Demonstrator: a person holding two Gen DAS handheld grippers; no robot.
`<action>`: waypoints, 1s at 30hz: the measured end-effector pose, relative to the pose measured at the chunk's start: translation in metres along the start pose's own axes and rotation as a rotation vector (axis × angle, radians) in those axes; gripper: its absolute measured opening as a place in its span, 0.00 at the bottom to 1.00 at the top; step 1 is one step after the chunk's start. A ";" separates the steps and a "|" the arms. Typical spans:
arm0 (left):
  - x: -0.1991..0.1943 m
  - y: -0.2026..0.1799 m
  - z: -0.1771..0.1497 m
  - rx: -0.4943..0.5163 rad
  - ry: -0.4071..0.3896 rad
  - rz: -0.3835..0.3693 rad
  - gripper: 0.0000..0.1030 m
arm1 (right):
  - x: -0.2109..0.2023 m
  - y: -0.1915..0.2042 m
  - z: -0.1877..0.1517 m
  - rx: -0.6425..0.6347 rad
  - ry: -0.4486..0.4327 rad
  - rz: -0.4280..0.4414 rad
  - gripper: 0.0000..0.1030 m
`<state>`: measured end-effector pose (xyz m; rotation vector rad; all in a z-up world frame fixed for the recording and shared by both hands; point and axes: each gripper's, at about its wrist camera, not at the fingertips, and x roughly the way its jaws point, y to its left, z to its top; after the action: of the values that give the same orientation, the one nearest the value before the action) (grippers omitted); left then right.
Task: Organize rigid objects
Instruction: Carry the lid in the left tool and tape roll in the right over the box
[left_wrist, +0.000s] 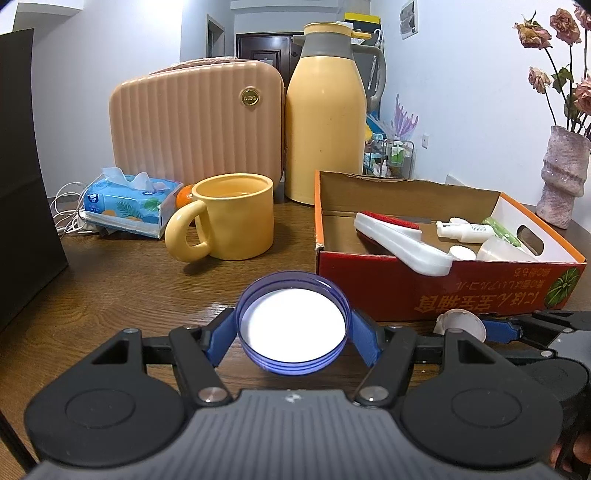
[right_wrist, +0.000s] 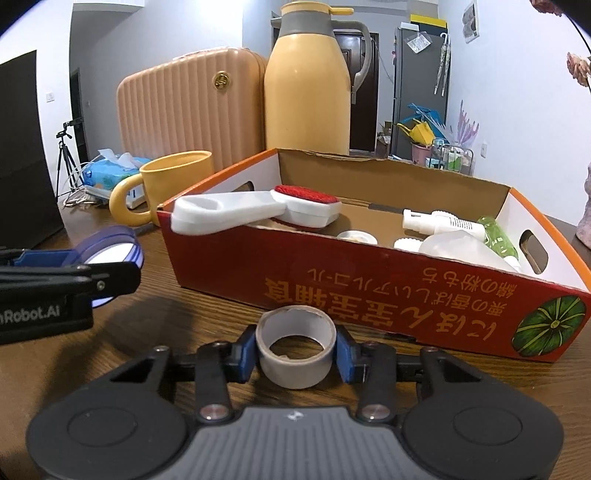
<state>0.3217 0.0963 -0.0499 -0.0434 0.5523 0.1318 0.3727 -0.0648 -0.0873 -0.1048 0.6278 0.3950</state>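
Left gripper (left_wrist: 291, 332) is clamped on the blue lid (left_wrist: 293, 319), pads on opposite sides of the rim, open side up, white liner showing. The lid sits just above the table (left_wrist: 110, 302), near its front edge, short of the red box (left_wrist: 443, 291).

Right gripper (right_wrist: 297, 354) has its pads pressed on the outer wall of the tape roll (right_wrist: 297, 350), roll lying flat on the table right in front of the box's near long wall.

Handling, as I judge it:
- Lid: light, stiff plastic, smooth rim, could slip or pop out if squeezed off-centre. Keep the grip across the full width.
- Tape roll: light, cardboard core gives a bit; the outer wrap looks smooth. Hold across the middle, moderate squeeze, no crushing.

Box already holds a white brush (right_wrist: 255, 214) and small bottles (right_wrist: 443, 225); free floor is mid-box.
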 end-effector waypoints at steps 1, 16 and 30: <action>0.000 0.000 0.000 0.000 -0.001 0.000 0.65 | -0.002 0.001 0.000 -0.004 -0.003 0.001 0.41; -0.011 -0.005 -0.003 0.008 -0.020 -0.005 0.65 | -0.046 -0.008 -0.015 0.000 -0.070 0.015 0.41; -0.044 -0.021 -0.014 0.001 -0.047 -0.051 0.65 | -0.087 -0.032 -0.027 0.023 -0.128 -0.006 0.41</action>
<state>0.2798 0.0698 -0.0381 -0.0530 0.5041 0.0829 0.3060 -0.1288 -0.0589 -0.0589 0.5053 0.3850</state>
